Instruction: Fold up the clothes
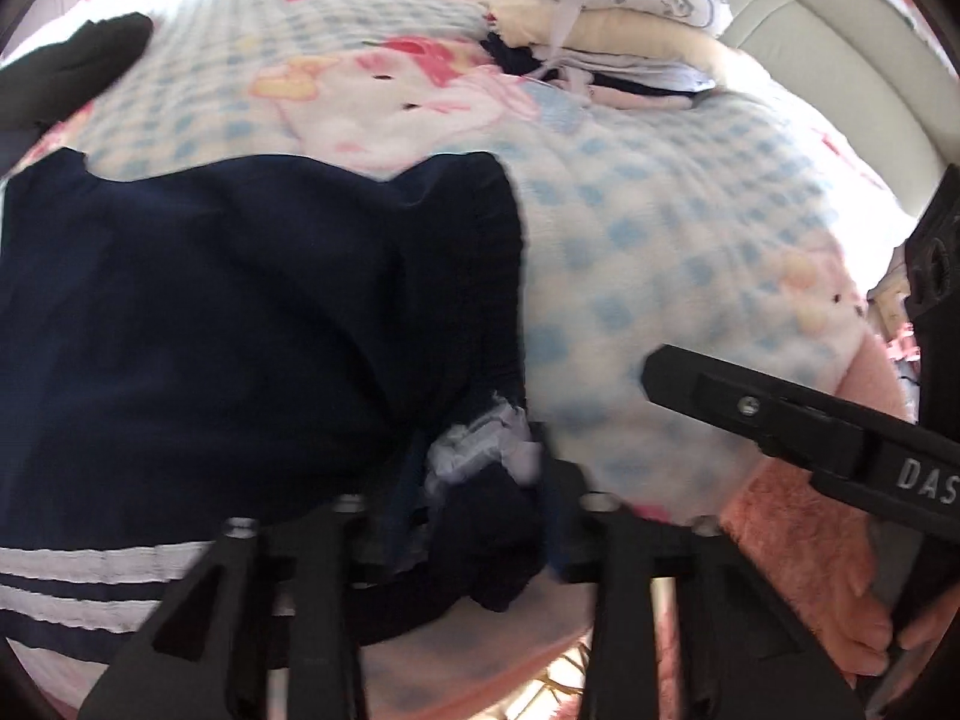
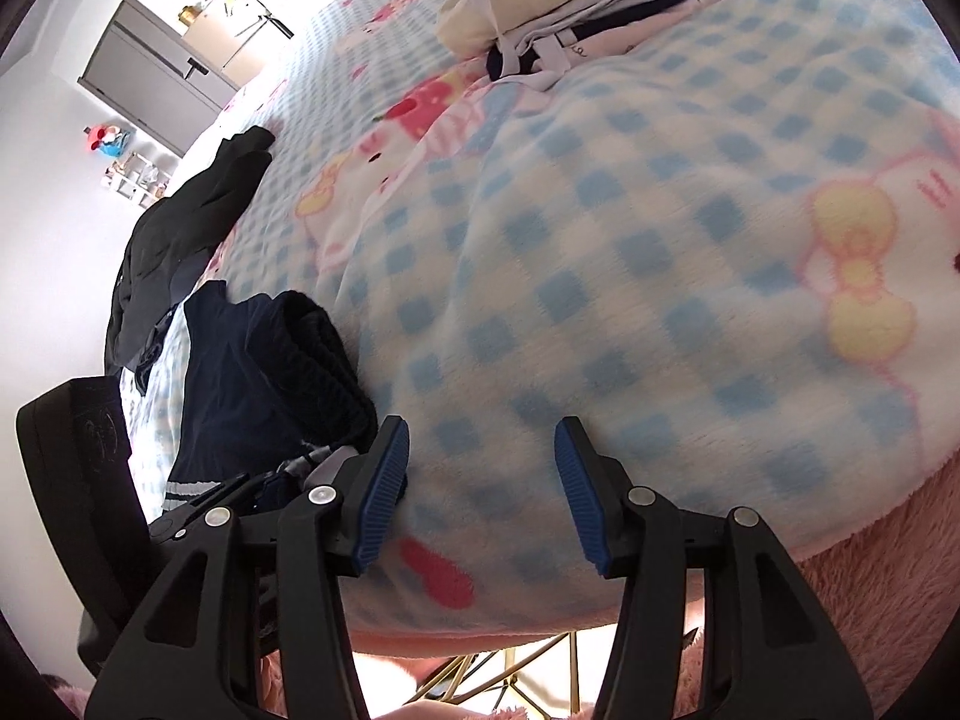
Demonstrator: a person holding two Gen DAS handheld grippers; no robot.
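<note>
Checked blanket [image 2: 600, 276]: navy garment [image 1: 240, 312] striped hem near; L fingers [image 1: 456, 516] clamp it, R fingers [image 2: 480, 480] apart.

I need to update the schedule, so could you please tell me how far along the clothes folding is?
Done: a stack of folded clothes sits at the far side of the checked blanket. In hand: the left gripper pinches a bunched edge of the navy garment, which lies partly spread; the right gripper hangs open over bare blanket. Left: finishing this navy piece, and the black garment lying crumpled beyond it.
</note>
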